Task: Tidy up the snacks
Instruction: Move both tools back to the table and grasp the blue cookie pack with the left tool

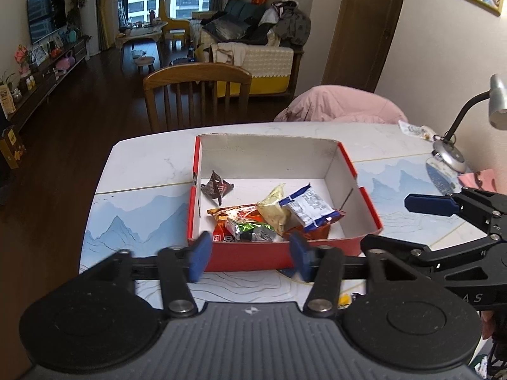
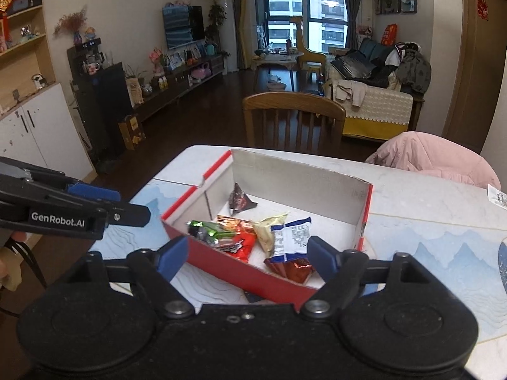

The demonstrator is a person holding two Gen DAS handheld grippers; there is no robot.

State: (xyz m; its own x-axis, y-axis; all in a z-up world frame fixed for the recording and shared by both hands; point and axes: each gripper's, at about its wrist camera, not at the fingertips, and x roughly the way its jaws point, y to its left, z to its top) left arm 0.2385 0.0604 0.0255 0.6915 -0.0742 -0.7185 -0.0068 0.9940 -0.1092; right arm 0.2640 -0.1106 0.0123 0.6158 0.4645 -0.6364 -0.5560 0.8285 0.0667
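On the table, snack box beyond empty left claw.

Both wrist cameras look forward and down along their claws, close above the desk. Shared: red box at frame centre, chair behind.

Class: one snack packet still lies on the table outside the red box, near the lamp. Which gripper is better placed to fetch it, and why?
Right. The stray packet lies at the table's far right, beyond the red box, on the right gripper's side. The left gripper is also open and empty but farther away.
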